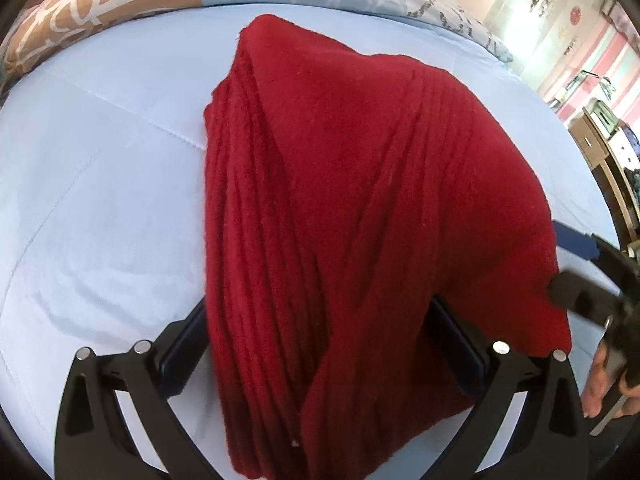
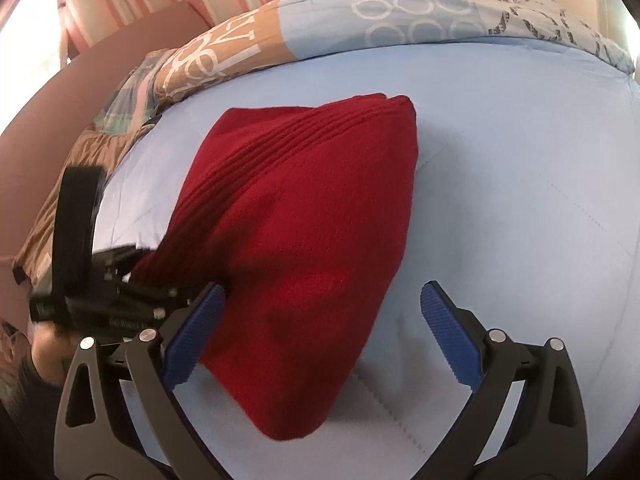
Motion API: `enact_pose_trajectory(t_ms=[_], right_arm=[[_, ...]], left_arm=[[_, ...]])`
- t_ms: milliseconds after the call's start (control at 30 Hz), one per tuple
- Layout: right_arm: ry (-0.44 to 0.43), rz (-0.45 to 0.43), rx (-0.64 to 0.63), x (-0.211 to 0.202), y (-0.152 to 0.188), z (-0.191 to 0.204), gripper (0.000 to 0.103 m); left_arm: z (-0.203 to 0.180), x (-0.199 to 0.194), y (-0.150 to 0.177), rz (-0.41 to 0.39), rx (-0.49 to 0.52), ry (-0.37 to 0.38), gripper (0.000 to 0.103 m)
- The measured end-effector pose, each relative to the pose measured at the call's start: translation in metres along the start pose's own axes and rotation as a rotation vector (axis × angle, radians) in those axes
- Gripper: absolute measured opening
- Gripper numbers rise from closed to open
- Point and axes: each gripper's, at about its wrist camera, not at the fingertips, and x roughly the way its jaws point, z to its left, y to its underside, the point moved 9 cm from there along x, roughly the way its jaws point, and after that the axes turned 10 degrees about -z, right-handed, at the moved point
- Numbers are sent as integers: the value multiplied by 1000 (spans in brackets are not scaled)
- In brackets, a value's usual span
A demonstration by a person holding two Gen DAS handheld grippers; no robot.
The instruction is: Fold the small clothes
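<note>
Left wrist view: the dark red ribbed knit garment (image 1: 340, 208) fills the centre of the frame, bunched into long diagonal pleats and draped from the upper middle down to the bottom edge. It hangs over and between the fingers of the left gripper (image 1: 320, 344), whose dark pads show only at the cloth's edges, lower left and lower right; the jaws stand wide with cloth heaped between them, so whether they pinch it cannot be told. Beneath lies the pale blue quilted bedspread (image 1: 100, 200). At the right edge the right gripper (image 1: 580, 276) meets the cloth's corner, a hand (image 1: 604, 376) behind it. Right wrist view: the same garment runs from upper centre to lower centre, its far end resting on the bedspread (image 2: 520, 160), its near end lifted. The right gripper (image 2: 320, 340) has its blue ribbed pads (image 2: 448, 332) spread apart; the left pad touches the cloth's edge, the right pad is clear of it, nothing clamped. The left gripper (image 2: 132, 280) sits mid-left under the raised end. Judgement: the fold looks part made but bunched. To do it well, lay the raised end flat, spread the pleats, take both corners cleanly, then carry them over evenly so edges meet.
</note>
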Motion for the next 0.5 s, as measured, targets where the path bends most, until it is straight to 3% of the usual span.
enact_pose_trajectory(t_ms=[100,267,500], right_arm=[[-16,15,22,-3,5,-3,98],[-42,31,25,-4,7,-9,98],[-72,62,77,10,14,-9,98]], left_arm=[[4,-1,-6,9,2,58,102],[15,-19,-19,-32,-26,73,101],[27,3,-15,28,-70,104,102]])
